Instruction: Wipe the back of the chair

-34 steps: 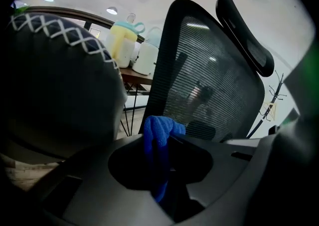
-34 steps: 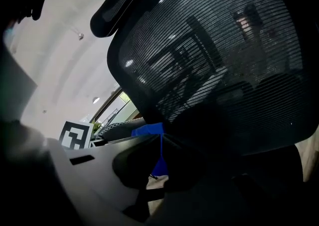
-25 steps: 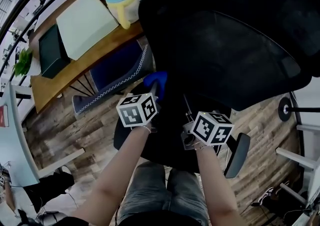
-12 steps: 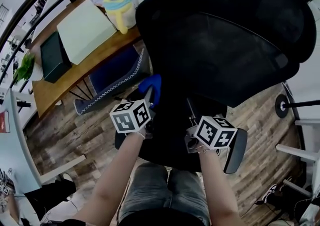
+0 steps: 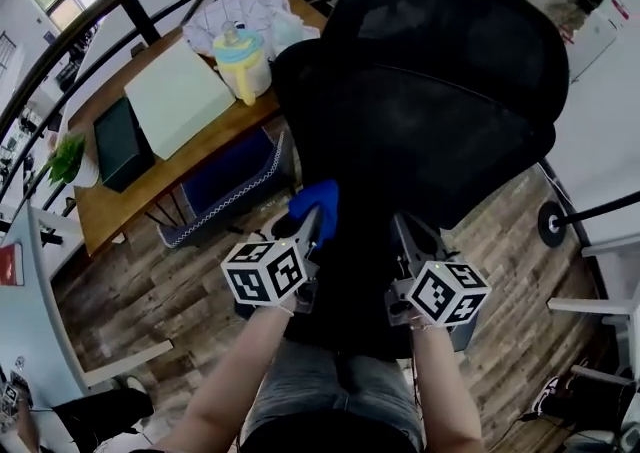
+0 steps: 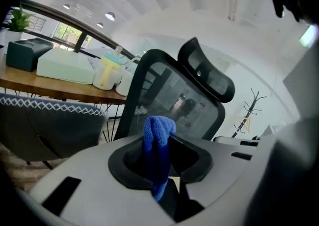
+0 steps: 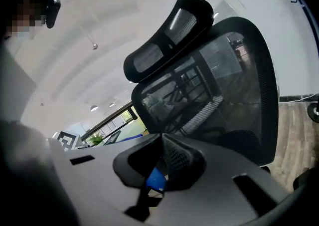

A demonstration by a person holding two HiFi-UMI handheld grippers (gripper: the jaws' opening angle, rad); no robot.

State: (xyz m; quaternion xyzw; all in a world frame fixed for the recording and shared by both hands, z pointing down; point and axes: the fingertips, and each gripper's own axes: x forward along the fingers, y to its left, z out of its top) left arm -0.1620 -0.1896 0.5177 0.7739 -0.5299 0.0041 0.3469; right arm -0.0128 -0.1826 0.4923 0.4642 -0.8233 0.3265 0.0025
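Your left gripper (image 5: 309, 228) is clenched on a folded blue microfibre cloth (image 5: 318, 199), and its bunched end stands up between the jaws in the left gripper view (image 6: 158, 135). The cloth sits at the lower left edge of the black mesh office chair (image 5: 440, 111). You face the chair's backrest from behind, and whether the cloth touches the mesh can't be made out. Your right gripper (image 5: 405, 233) is just beside the left one, its jaws pressed together on nothing, pointing at the same backrest (image 7: 214, 75). Beyond the chair is a wooden table (image 5: 100, 199) carrying a pale green flat box (image 5: 178, 96).
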